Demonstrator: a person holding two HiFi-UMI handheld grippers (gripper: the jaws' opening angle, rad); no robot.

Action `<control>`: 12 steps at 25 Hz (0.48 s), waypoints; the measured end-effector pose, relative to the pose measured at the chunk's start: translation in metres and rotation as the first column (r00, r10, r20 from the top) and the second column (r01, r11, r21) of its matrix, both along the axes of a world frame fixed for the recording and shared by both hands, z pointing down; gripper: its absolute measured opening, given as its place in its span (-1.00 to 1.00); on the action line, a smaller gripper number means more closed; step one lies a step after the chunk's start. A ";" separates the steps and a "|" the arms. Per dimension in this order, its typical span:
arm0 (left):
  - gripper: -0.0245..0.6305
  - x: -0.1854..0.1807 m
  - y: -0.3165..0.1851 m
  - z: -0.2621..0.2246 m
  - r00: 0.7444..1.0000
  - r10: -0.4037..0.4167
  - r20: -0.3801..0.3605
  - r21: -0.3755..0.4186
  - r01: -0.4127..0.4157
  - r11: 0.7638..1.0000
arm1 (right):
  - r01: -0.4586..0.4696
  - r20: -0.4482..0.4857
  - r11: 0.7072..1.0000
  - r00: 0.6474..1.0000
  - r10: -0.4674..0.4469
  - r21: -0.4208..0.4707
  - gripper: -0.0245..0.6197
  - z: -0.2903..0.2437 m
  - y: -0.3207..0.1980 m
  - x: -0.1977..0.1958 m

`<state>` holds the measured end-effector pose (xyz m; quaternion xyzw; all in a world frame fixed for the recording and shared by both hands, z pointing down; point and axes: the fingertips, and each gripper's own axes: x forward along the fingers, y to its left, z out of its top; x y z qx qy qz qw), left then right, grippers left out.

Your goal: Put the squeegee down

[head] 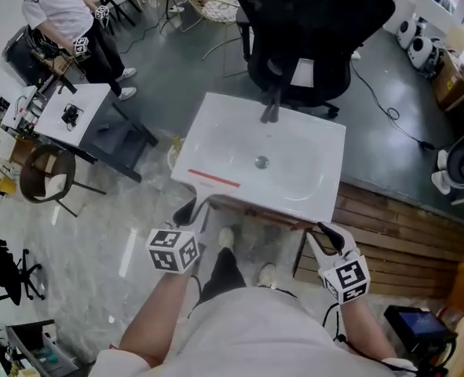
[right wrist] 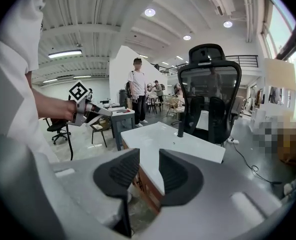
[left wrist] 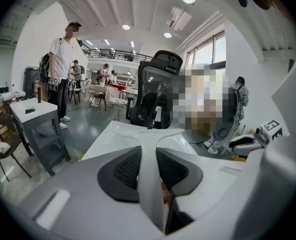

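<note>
Squeegee (left wrist: 148,174) clamped, plain only in left gripper view.

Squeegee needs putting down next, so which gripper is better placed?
Left. The left gripper clamps the squeegee by its white handle, red blade at the front rim of the sink. The right gripper is open and empty.

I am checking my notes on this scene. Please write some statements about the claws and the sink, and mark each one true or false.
1. The left claw is shut on the white squeegee. True.
2. The right claw holds a sponge. False: its jaws stand apart with nothing between them.
3. A black office chair stands beyond the sink. True.
4. The sink is black. False: it is white.
</note>
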<state>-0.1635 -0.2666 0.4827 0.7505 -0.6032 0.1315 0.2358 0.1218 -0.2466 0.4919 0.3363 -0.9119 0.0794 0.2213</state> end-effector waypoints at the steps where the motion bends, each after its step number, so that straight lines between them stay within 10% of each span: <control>1: -0.63 -0.006 -0.014 0.004 1.000 -0.005 0.003 -0.002 0.005 1.000 | -0.003 -0.002 1.000 1.000 0.003 0.000 -0.59 0.000 -0.008 -0.003; 12: -0.63 -0.079 -0.180 0.056 1.000 0.017 0.015 -0.039 -0.016 0.999 | -0.236 -0.029 0.972 0.971 0.236 0.002 -0.59 -0.018 -0.114 -0.017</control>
